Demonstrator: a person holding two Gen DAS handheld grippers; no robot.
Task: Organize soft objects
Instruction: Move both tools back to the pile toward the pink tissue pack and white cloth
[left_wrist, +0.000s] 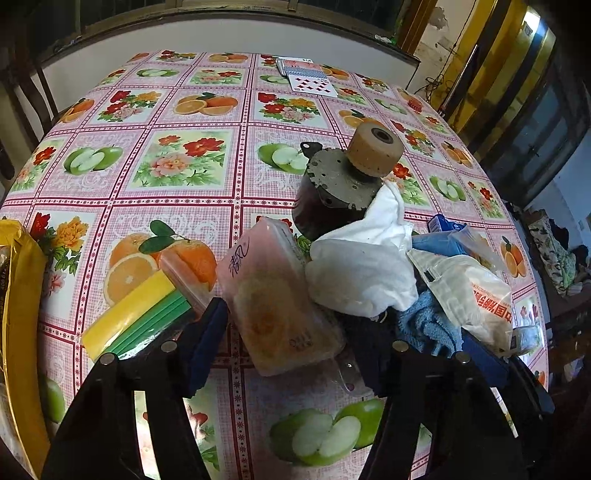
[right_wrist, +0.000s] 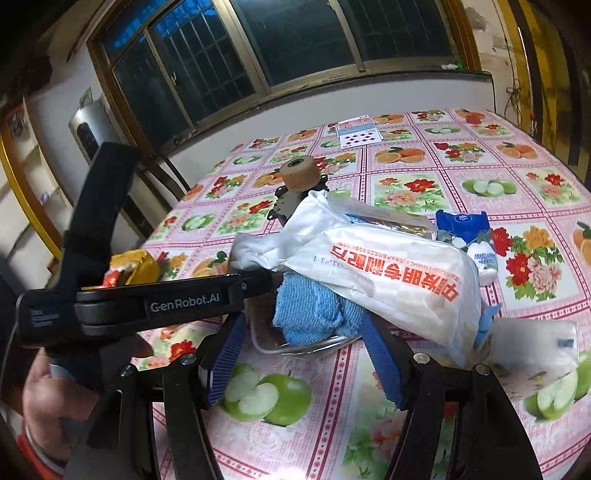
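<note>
- Setup: table with a fruit-and-flower tablecloth (left_wrist: 192, 162); a clear dish (right_wrist: 295, 345) sits near its front edge, heaped with soft things.
- Heap contents, seen from the right wrist: blue towel (right_wrist: 310, 314) inside the dish, white printed bag (right_wrist: 391, 280) lying across the top, white cloth (right_wrist: 258, 251) bunched at the heap's 10 o'clock.
- Left wrist view: a pink tissue pack (left_wrist: 277, 295) leans against the heap at its 9 o'clock, its lower end on the tablecloth — not yet in the dish.
- Hard items just behind the heap at 12 o'clock: a dark motor (left_wrist: 332, 195) with a tan roller (left_wrist: 376, 151) on top. Playing cards (left_wrist: 310, 77) far off at 12 o'clock.
- A second soft white pack (right_wrist: 532, 354) lies on the table at the heap's 4 o'clock, apart from the dish.
- Left gripper (left_wrist: 284, 365): fingers spread wide, holding nothing, the lower end of the tissue pack between them.
- Right gripper (right_wrist: 303, 365): fingers spread, empty, straddling the near side of the dish without clamping it.
- Step in hand (judgement): gathering loose soft things into the dish; the left tool appears lined up on the tissue pack.
- Next move calls for: closing gently on the pack's lower end, lifting clear of the yellow and green strips (left_wrist: 140, 314) at its 8 o'clock, then setting it on the heap.
- Risk — the heap is already tall; the printed bag could slide off toward 4 o'clock.
</note>
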